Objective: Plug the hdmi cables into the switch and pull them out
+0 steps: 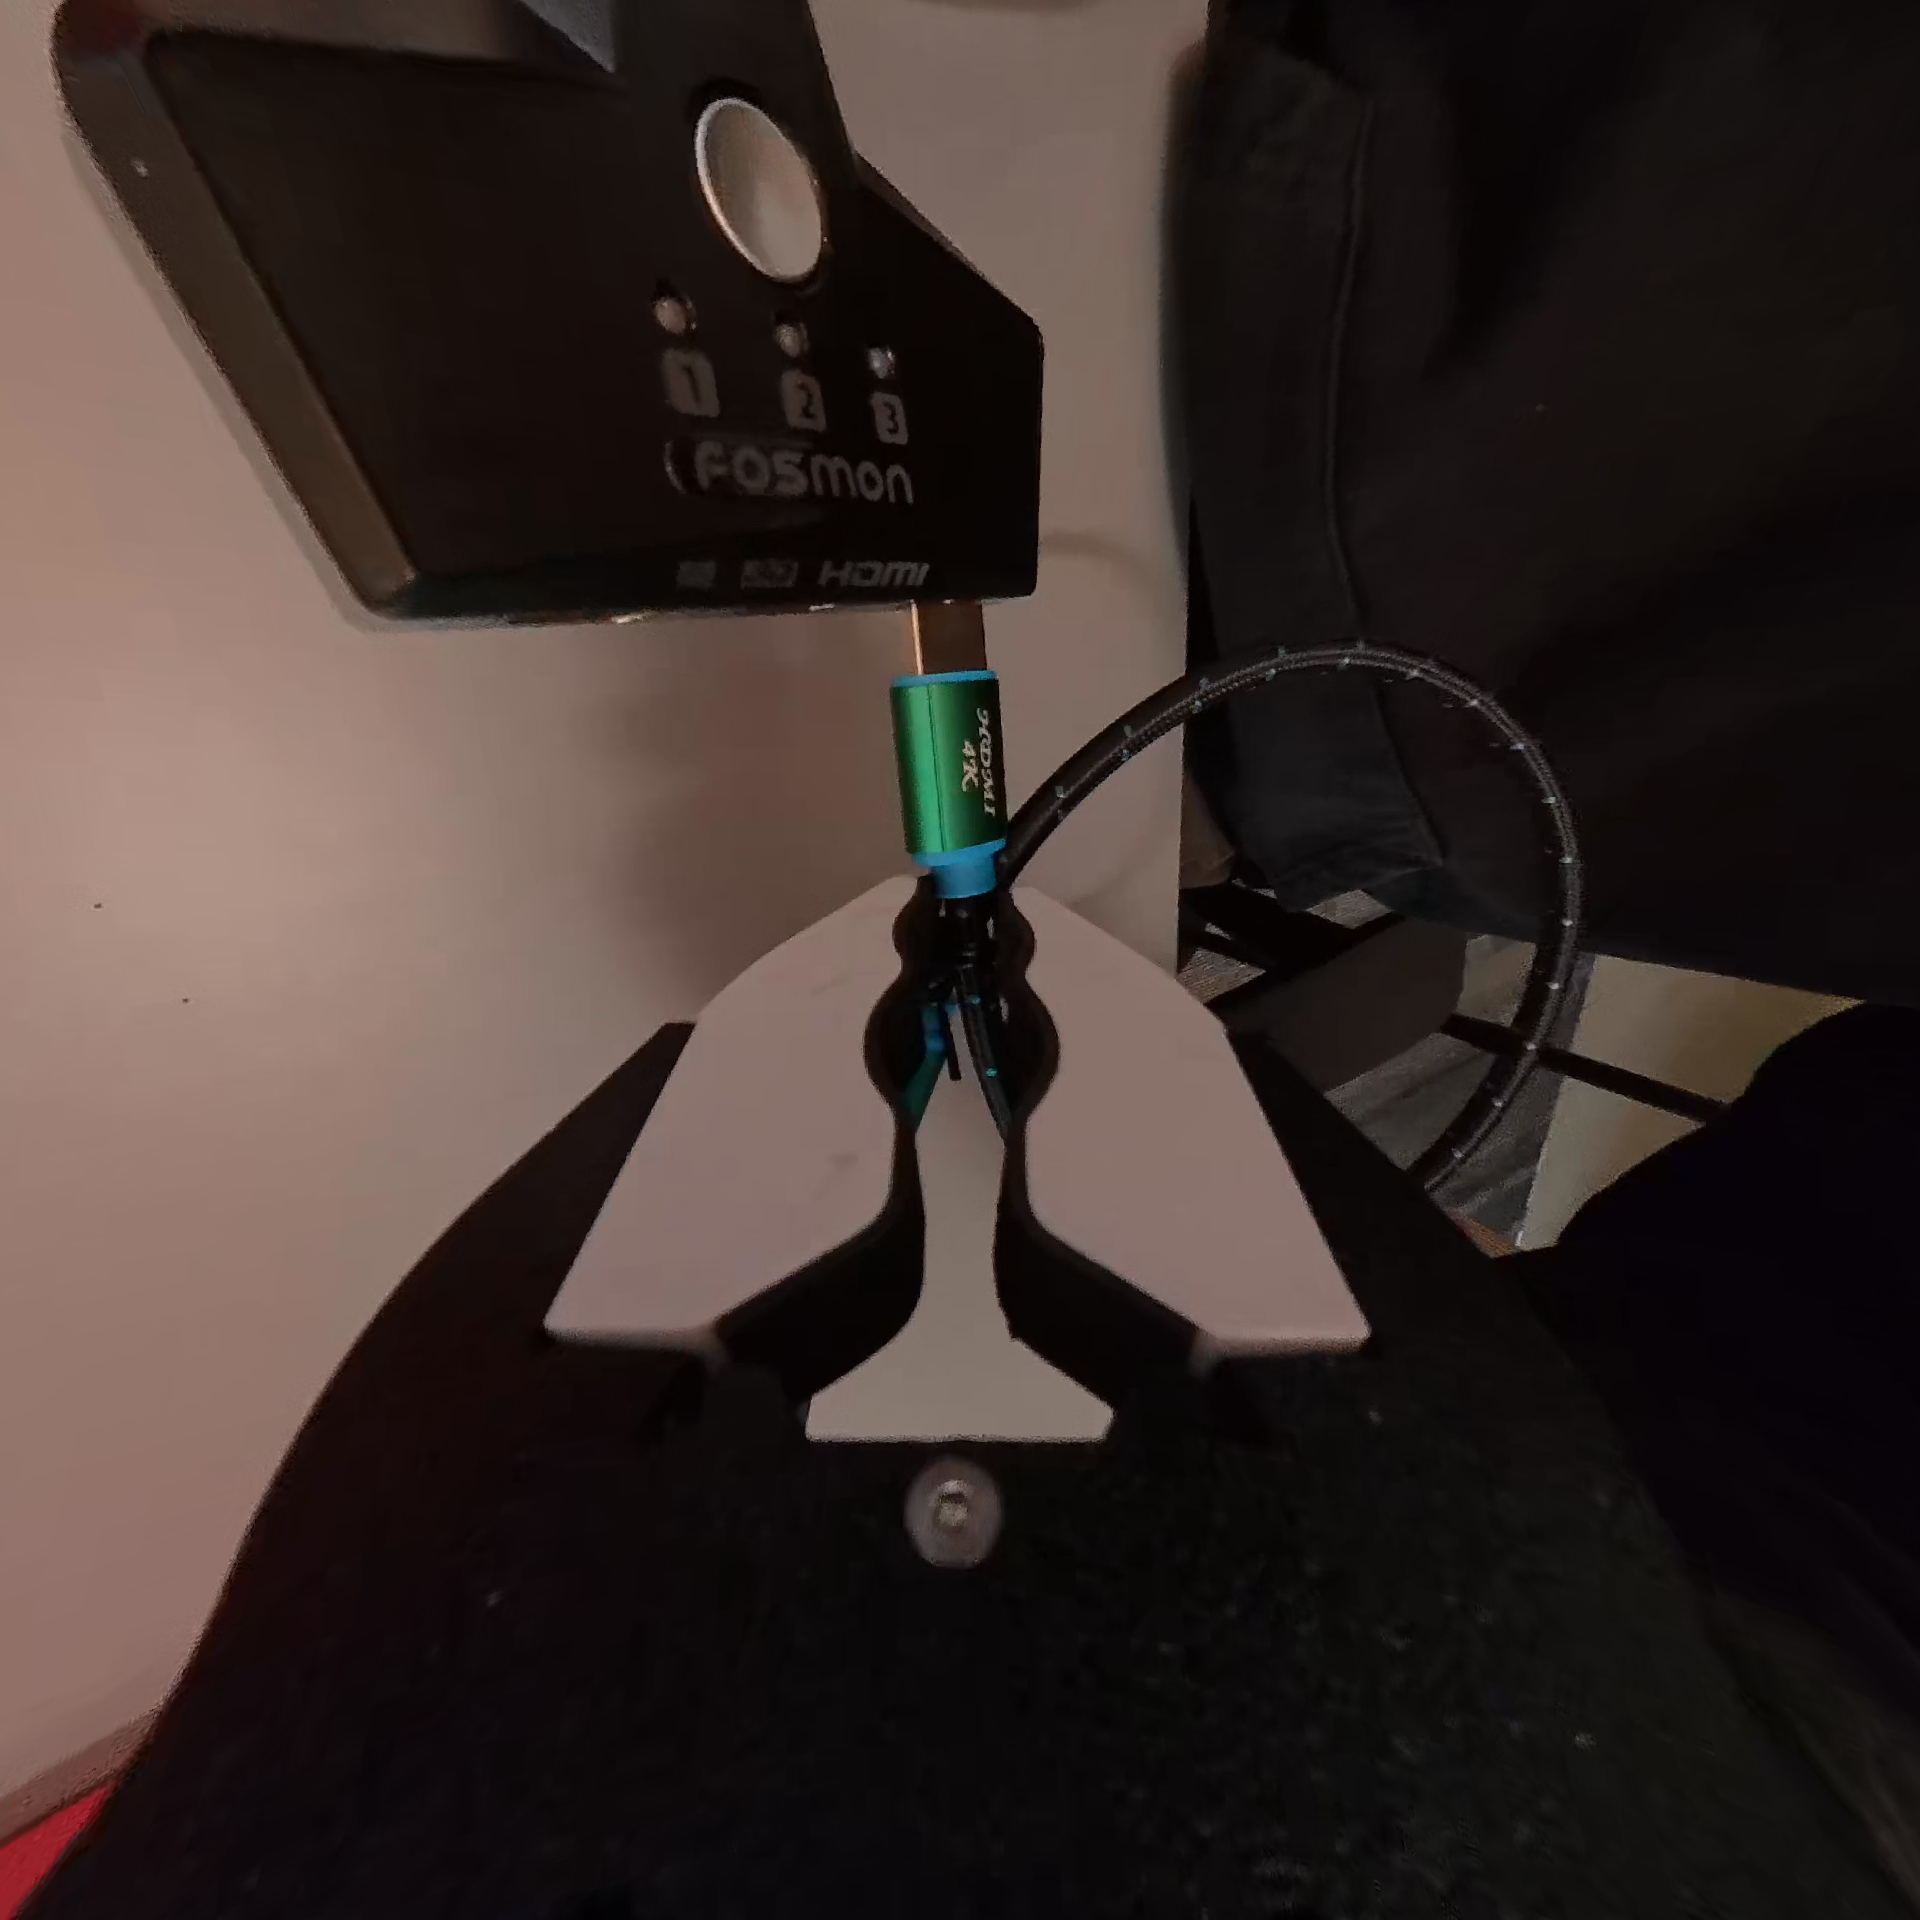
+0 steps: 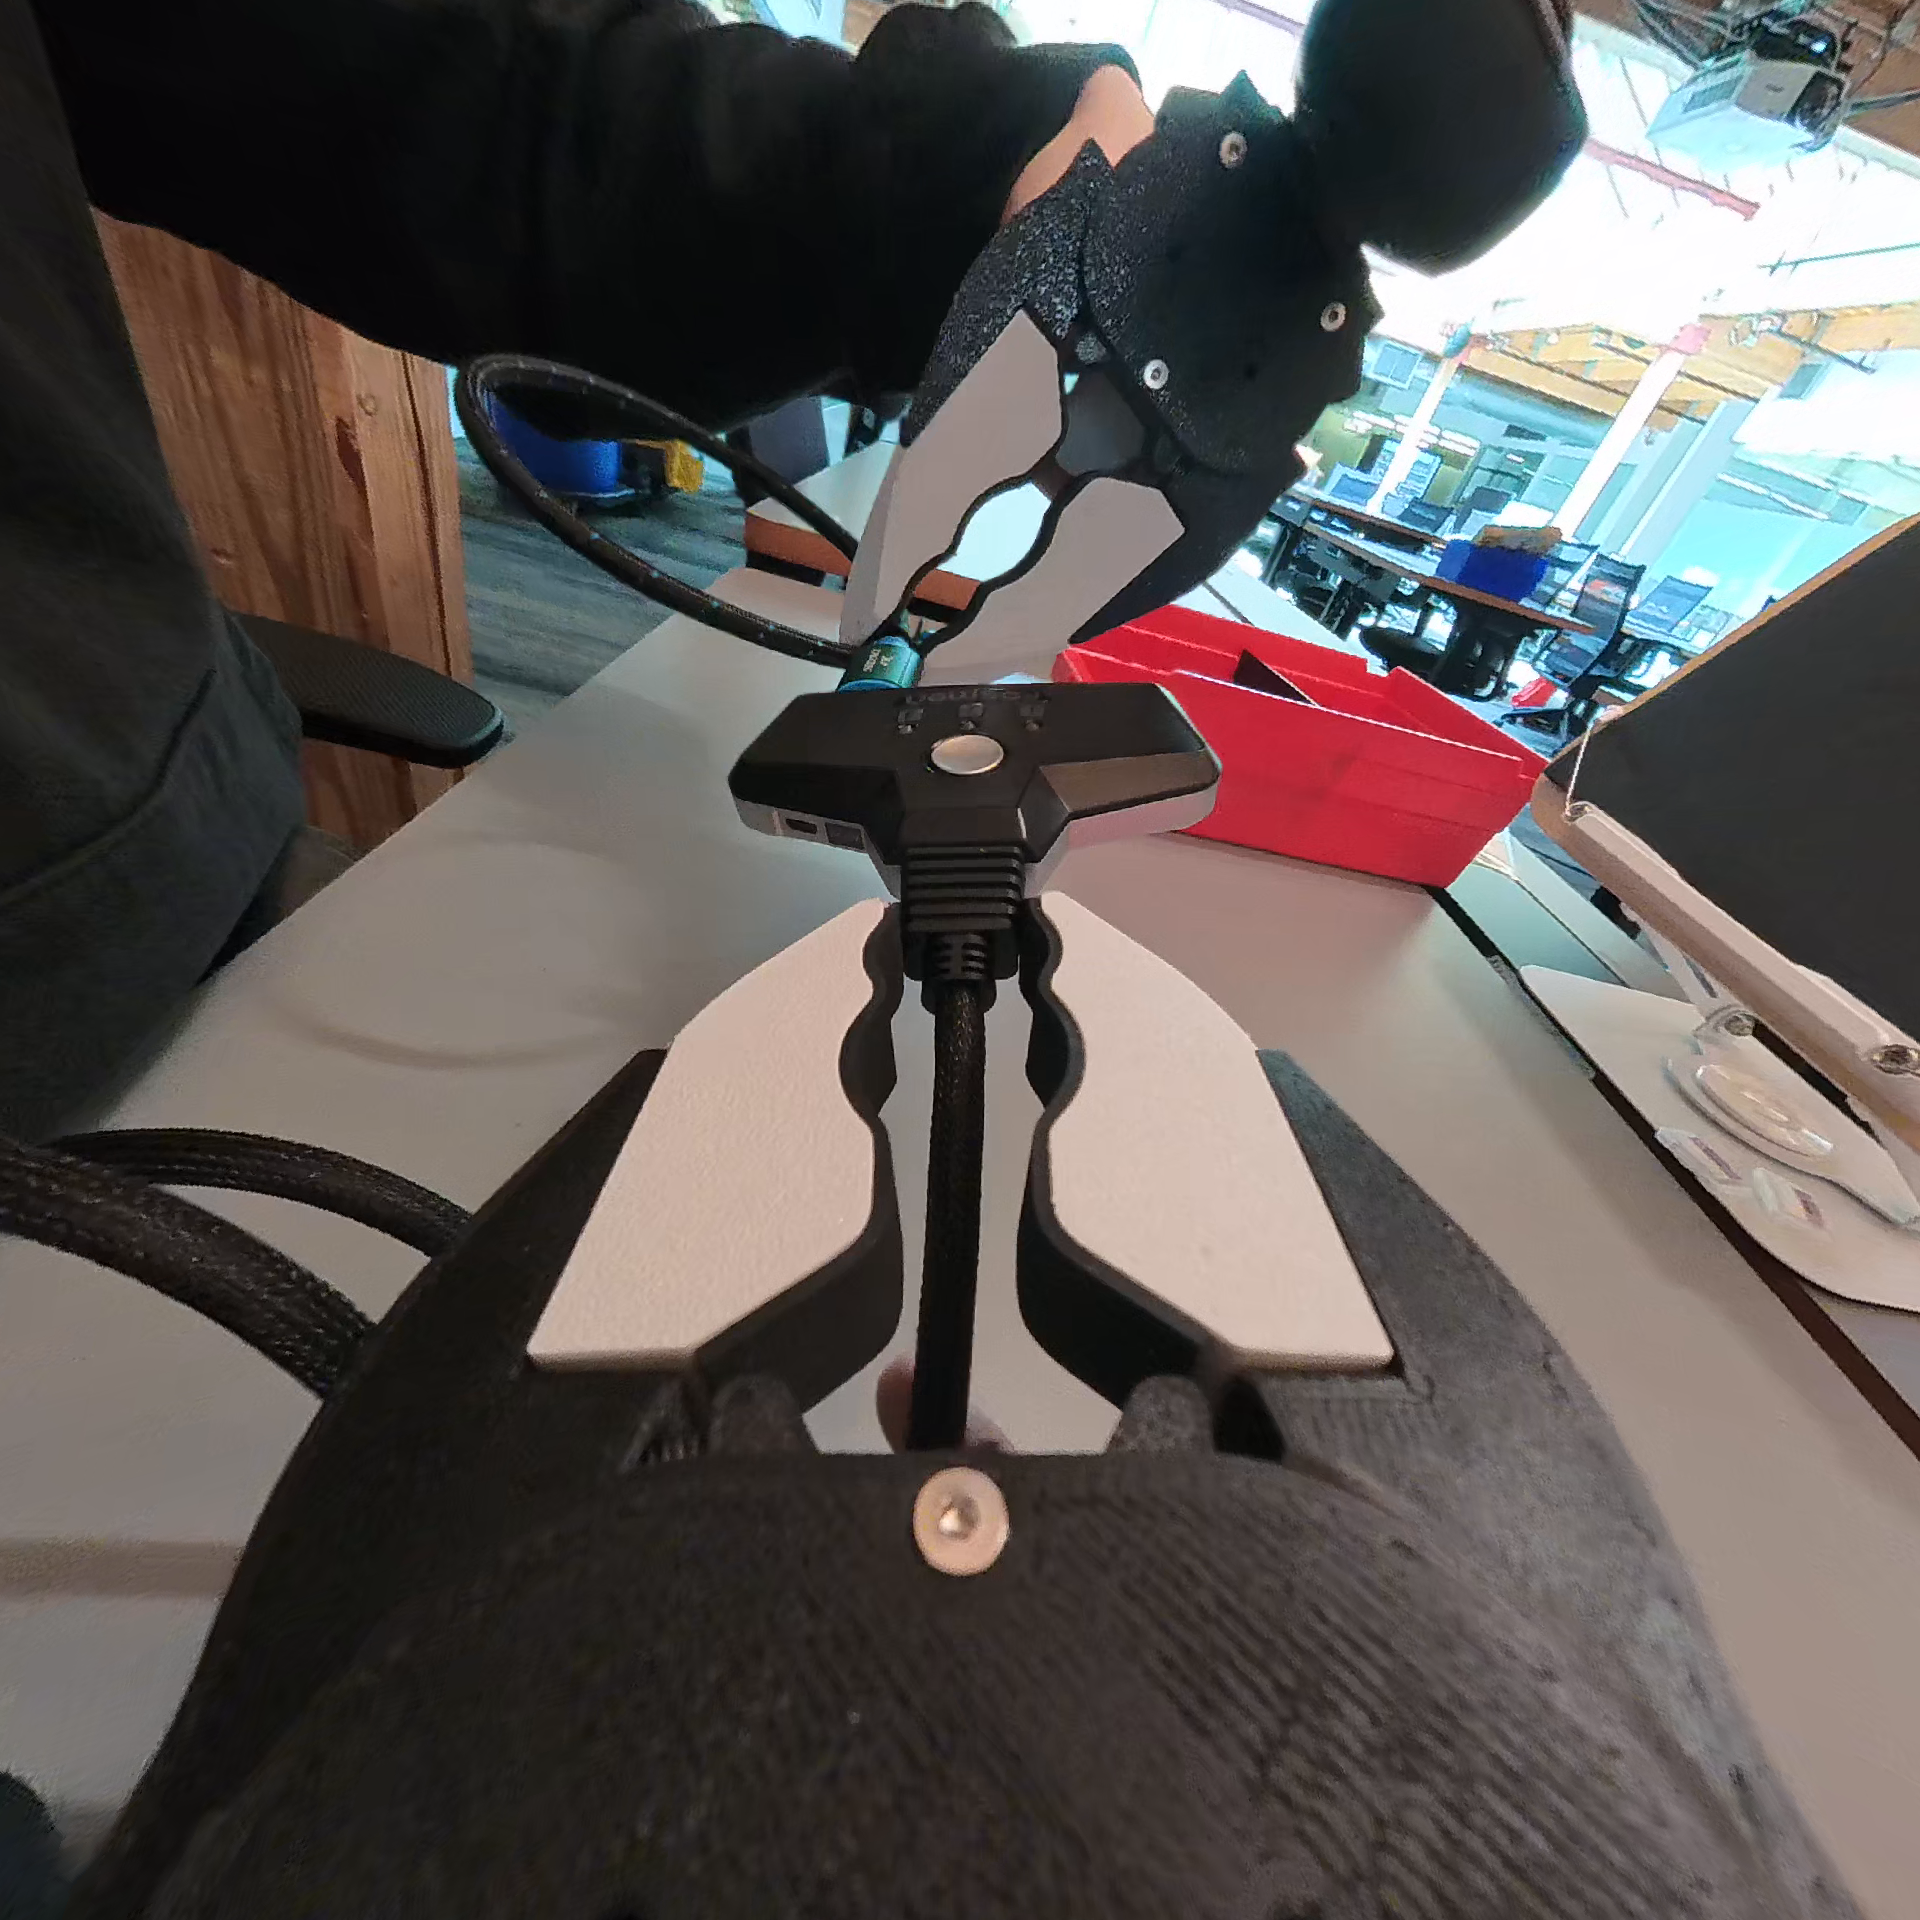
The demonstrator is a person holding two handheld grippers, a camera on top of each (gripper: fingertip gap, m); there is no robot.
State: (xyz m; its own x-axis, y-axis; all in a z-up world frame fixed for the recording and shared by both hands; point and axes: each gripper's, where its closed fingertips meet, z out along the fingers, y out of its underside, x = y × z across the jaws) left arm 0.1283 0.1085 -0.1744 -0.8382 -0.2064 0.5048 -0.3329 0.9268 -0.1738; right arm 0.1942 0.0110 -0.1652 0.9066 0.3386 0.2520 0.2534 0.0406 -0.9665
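Two tools are engaged with the switch (image 1: pixel 623 343), which is held just above the bench (image 2: pixel 540 935). The right tool (image 2: pixel 956 935) is clenched on the ribbed strain relief of the switch's own braided lead (image 2: pixel 951 1195), at the rear of the switch. The left tool (image 1: pixel 961 914) is clenched on the blue collar and cable behind the green HDMI plug (image 1: pixel 945 774), at the front edge of the switch, below the third numbered indicator. The plug's metal tip (image 1: pixel 948 636) meets that port with bare metal still exposed, so seating looks partial.

Risks, as judged: an off-axis push or pull may bind the tip in the port or strain it, because the grip sits behind the plug body rather than on it. The looped braided cable (image 1: pixel 1507 831) beside the switch may twist the plug. The switch may pivot in the right tool, since only its lead is held.

Materials: glossy black angular housing with a round metal button (image 2: pixel 961 755); smooth anodised-looking plug shell; woven cable sheath; white pads on grainy black printed tools. A red bin (image 2: pixel 1351 769) sits beyond the switch.
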